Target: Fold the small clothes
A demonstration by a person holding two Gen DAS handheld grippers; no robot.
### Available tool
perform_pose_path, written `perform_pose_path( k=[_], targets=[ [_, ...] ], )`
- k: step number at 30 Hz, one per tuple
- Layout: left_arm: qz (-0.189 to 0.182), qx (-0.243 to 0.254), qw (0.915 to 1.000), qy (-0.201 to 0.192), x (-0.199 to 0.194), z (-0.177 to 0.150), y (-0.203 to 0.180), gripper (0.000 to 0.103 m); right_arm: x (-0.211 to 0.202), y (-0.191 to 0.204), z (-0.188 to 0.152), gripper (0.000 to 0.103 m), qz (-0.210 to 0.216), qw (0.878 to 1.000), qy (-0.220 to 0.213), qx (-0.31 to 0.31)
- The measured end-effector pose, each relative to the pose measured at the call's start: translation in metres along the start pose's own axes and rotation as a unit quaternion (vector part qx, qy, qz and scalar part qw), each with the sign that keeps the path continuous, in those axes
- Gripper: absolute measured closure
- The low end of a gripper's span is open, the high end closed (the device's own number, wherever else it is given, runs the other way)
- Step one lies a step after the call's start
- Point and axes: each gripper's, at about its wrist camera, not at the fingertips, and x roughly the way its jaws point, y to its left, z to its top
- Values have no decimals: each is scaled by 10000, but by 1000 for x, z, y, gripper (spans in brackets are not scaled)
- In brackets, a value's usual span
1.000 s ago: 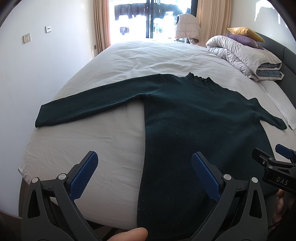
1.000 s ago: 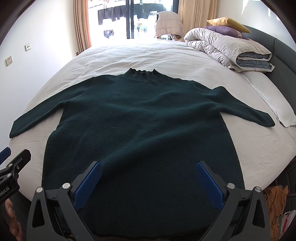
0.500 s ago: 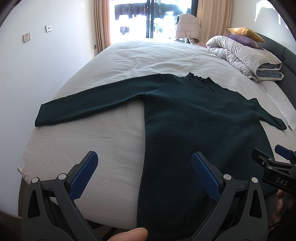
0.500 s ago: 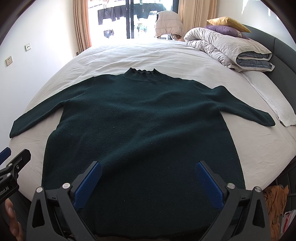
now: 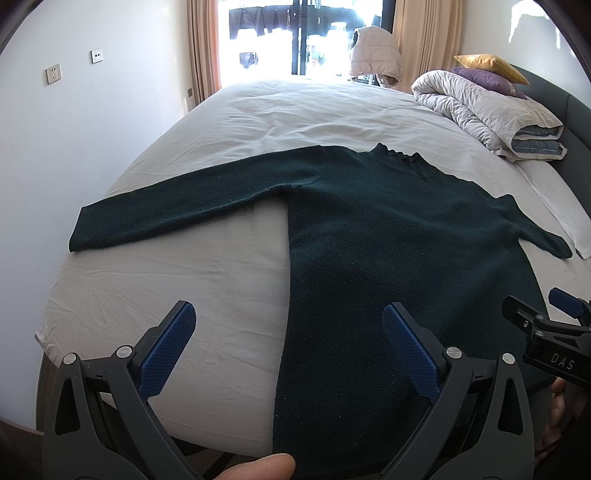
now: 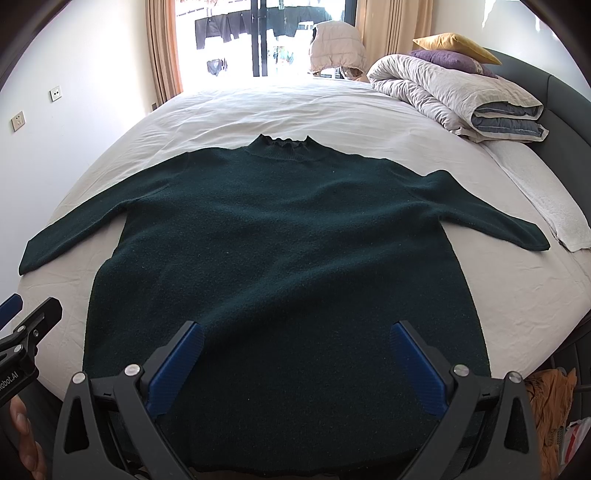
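Dark green sweater (image 6: 284,236) lies flat on the white bed sheet (image 6: 332,107), front down or up – cannot tell – collar toward the window (image 6: 258,33), hem at the near bed edge. Both sleeves spread out sideways: one sleeve (image 5: 177,206) runs out toward the wall side, other sleeve (image 6: 491,218) ends just beside a white towel (image 6: 546,206).

Left gripper (image 5: 288,350) hovers over the near bed edge, jaws wide apart, nothing between them; one blue pad is over bare sheet, the other over the sweater body. A fingertip (image 5: 258,467) shows at the bottom of the left wrist view.

Right gripper (image 6: 295,362) hovers over the sweater's lower part near the hem, jaws wide apart, empty – not touching the fabric as far as visible.

Folded duvet (image 6: 454,96) with purple and yellow pillows (image 6: 454,48) sits at the far right by the headboard, well apart from the sweater.
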Motion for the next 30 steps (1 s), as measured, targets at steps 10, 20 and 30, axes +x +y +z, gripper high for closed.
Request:
perform_pose_path(
  k=[10, 20, 30],
  targets=[
    [-5, -4, 10000, 15, 1, 0, 0, 0, 0, 0, 0, 0, 3, 10000, 3, 1],
    [-9, -19, 10000, 25, 5, -12, -3, 0, 1, 1, -2, 0, 0, 10000, 5, 2],
    [-39, -68, 9999, 66, 10, -14, 1, 0, 3, 2, -4, 0, -8, 10000, 27, 2]
  ],
)
